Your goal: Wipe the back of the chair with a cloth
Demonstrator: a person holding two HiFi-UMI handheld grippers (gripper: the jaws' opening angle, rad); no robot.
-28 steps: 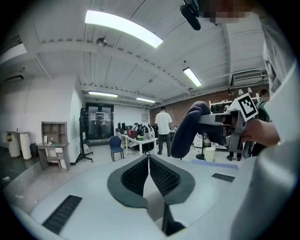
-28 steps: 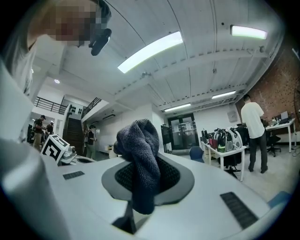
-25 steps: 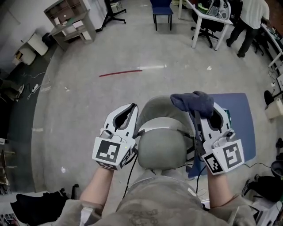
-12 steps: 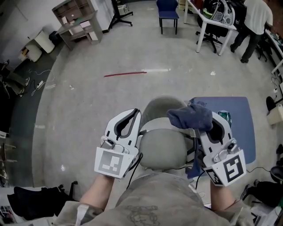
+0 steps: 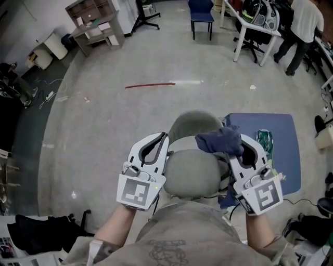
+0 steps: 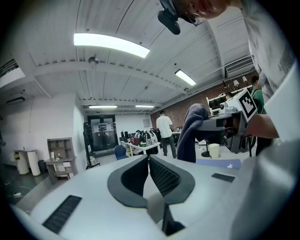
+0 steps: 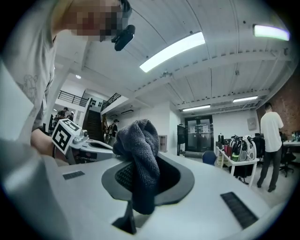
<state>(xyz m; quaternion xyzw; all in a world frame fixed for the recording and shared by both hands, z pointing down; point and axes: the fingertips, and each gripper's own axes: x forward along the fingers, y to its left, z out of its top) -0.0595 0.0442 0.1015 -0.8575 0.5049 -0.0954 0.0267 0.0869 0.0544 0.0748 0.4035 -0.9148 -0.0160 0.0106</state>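
Note:
A grey chair stands right below me, its rounded backrest top (image 5: 192,174) nearest and its seat (image 5: 193,122) beyond. My right gripper (image 5: 233,145) is to the right of the backrest, shut on a bunched dark blue cloth (image 5: 220,141) that hangs over the backrest's right edge. In the right gripper view the cloth (image 7: 139,161) droops between the jaws and covers them. My left gripper (image 5: 159,139) hovers to the left of the backrest, jaws shut with nothing in them; in the left gripper view its pads (image 6: 161,174) meet.
A blue mat (image 5: 278,156) with a green can (image 5: 264,139) lies on the floor to the right. Farther off are a blue chair (image 5: 202,15), a white table (image 5: 250,28), a standing person (image 5: 303,26), wooden shelves (image 5: 93,23) and a dark bundle (image 5: 41,236).
Both grippers have drifted slightly in toward the chair's backrest. The cloth in the right gripper has come back from over the seat to the backrest's right edge.

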